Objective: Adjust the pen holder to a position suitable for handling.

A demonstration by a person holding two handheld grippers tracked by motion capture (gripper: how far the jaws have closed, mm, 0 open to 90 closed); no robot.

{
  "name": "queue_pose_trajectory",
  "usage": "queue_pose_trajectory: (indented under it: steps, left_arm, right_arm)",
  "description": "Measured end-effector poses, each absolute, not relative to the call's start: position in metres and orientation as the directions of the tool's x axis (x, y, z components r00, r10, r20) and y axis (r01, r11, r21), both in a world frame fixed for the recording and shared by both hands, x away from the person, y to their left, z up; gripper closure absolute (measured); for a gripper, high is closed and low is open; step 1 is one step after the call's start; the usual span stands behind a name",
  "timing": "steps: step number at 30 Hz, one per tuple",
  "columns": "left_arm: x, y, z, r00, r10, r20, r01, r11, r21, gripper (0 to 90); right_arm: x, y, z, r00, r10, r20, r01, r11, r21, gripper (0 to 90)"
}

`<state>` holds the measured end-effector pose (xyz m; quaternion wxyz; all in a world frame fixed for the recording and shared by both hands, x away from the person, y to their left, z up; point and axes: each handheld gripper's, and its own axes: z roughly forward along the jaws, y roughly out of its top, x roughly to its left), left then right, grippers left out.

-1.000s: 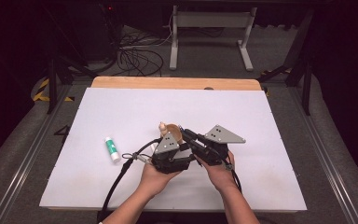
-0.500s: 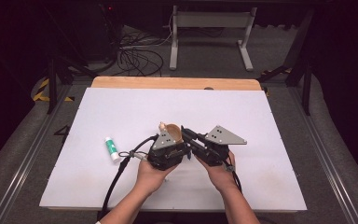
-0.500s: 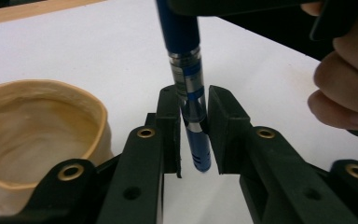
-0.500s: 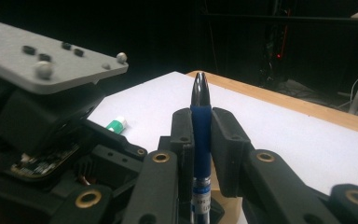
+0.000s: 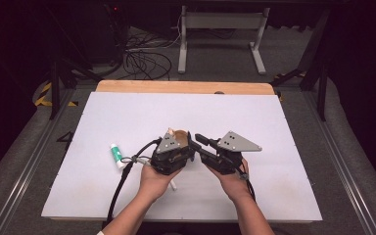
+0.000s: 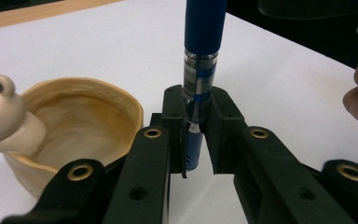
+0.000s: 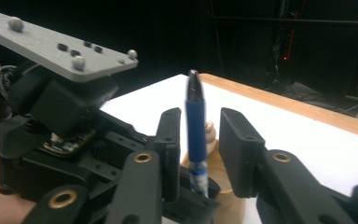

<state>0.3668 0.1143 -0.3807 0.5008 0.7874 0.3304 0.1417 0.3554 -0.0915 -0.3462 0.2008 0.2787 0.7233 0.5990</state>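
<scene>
A blue pen (image 6: pixel 204 28) with a clear lower barrel stands upright, and my left gripper (image 6: pixel 196 100) is shut on that clear part. My right gripper (image 7: pixel 198 122) is open, one jaw on each side of the pen's (image 7: pixel 195 112) blue upper barrel, with a gap on the right. In the high view both grippers meet at mid-table: the left gripper (image 5: pixel 182 148) and the right gripper (image 5: pixel 199 142). A tan ceramic bowl (image 6: pixel 84 121) with a small frog-like head (image 6: pixel 4 116) sits just left of the left gripper's jaws; this bowl (image 5: pixel 178 134) lies just beyond the grippers.
A white and green tube (image 5: pixel 116 155) lies on the white table (image 5: pixel 274 127) to the left of the hands. A small white piece (image 5: pixel 172 185) pokes out under the left hand. A wooden strip (image 5: pixel 186 87) borders the far edge. Black cables trail off the near edge.
Both hands have shifted only slightly. The left gripper still holds the pen and the right gripper's jaws stay beside it.
</scene>
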Motion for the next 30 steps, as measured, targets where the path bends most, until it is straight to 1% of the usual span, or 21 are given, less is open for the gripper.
queue_pose_trajectory:
  steps: [10, 20, 22, 28, 30]
  left_arm:
    - [0.368, 0.122, -0.37, 0.736, 0.669, -0.105, 0.363, -0.259, 0.895, 79.2]
    - [0.373, 0.13, -0.357, 0.72, 0.689, -0.08, 0.336, -0.245, 0.909, 79.2]
    - [0.375, 0.132, -0.354, 0.718, 0.693, -0.063, 0.325, -0.253, 0.911, 79.2]
    - [0.374, 0.132, -0.346, 0.717, 0.694, -0.064, 0.313, -0.239, 0.919, 79.1]
    - [0.374, 0.133, -0.343, 0.72, 0.693, -0.046, 0.299, -0.249, 0.921, 79.1]
  right_arm:
    - [0.359, -0.098, -0.349, -0.742, 0.669, 0.031, 0.179, 0.154, 0.972, 62.0]
    - [0.361, -0.109, -0.349, -0.734, 0.679, 0.034, 0.186, 0.153, 0.971, 51.9]
    - [0.361, -0.112, -0.348, -0.734, 0.678, 0.037, 0.189, 0.151, 0.97, 50.5]
    - [0.362, -0.12, -0.349, -0.731, 0.682, 0.023, 0.185, 0.165, 0.969, 45.1]
    - [0.362, -0.122, -0.349, -0.728, 0.685, 0.023, 0.189, 0.168, 0.968, 43.9]
